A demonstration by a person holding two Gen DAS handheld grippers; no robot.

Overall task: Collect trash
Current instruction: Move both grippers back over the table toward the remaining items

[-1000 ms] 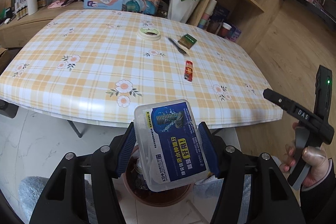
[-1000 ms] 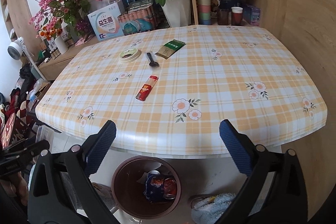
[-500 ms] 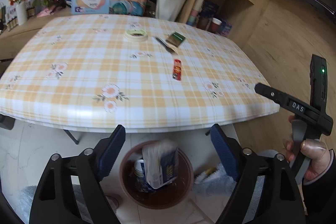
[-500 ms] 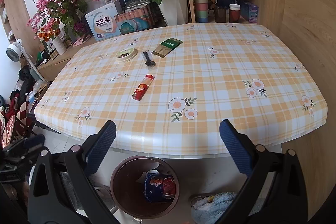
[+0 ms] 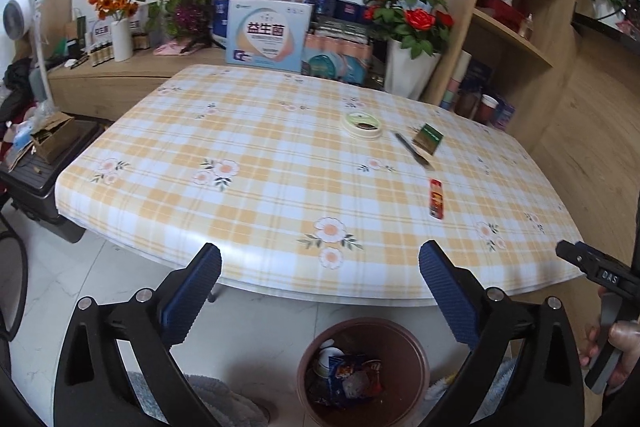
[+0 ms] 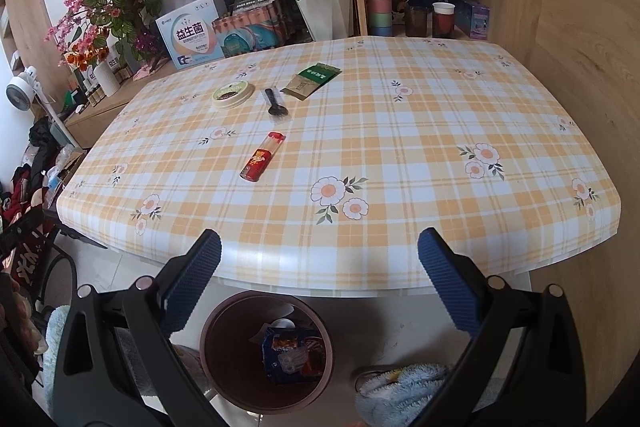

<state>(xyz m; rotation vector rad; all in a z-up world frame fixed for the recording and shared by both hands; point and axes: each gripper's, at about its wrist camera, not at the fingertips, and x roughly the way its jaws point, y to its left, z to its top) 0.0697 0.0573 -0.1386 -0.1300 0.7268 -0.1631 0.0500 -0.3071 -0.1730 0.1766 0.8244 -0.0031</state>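
Left gripper [image 5: 320,279] fingers just opened wide, nothing between. Right gripper [image 6: 319,277] fingers wide, empty. Only left view shows hand [image 5: 618,351]. Bin [image 6: 224,379] below surface [image 6: 400,147] near edge.

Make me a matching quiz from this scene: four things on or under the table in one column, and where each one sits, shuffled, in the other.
Things:
1. red packet
2. tape roll
3. green sachet
4. bin

Places:
A. on the floor under the table edge
B. farthest back, beside the black spoon
C. alone, nearest the front edge
D. left of the black spoon

Pairs: 1-C, 2-D, 3-B, 4-A
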